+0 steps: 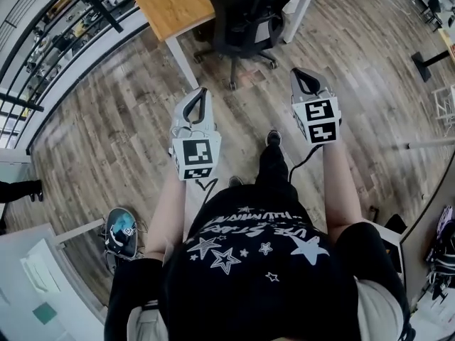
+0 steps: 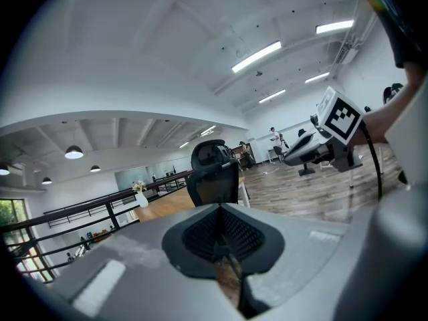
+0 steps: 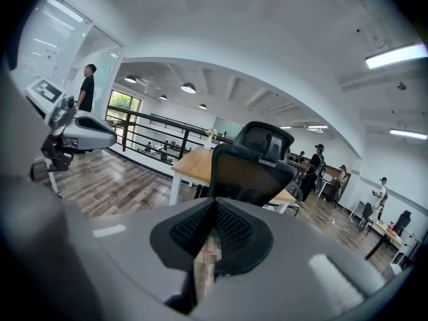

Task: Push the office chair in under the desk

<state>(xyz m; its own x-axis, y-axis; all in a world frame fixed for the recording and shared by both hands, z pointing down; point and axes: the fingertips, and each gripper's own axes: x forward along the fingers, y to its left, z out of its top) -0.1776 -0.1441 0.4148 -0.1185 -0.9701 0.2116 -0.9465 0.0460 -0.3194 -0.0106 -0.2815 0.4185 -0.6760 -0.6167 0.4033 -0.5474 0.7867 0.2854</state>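
From the head view we alone see the floor plan: the office chair [image 1: 245, 13] stands on its star base [image 1: 234, 57] on the wooden floor [image 1: 114, 126], at the near edge of the desk [image 1: 170, 2], with its dark back turned toward us. The two gripper views show what the head view does not, the chair's height: its headrest and backrest rise upright above the jaws in the left gripper view [image 2: 214, 176] and in the right gripper view [image 3: 251, 172], with the wooden desktop [image 3: 194, 162] just behind it. Each gripper view also catches the other tool from the side: the right gripper [image 2: 341, 122] floats at the right edge of the left one's view, and the left gripper [image 3: 67, 129] at the left edge of the right one's. The chair lies straight ahead of both tools, well apart from their tips, roughly between the lines along which they point. We hold the left gripper [image 1: 202, 91] and the right gripper [image 1: 296, 72] side by side at about the same height, both aimed at the chair. The left gripper's jaws [image 2: 219, 209] are pressed together with nothing between them, and so are the right gripper's [image 3: 214, 204]; neither touches the chair or the desk.
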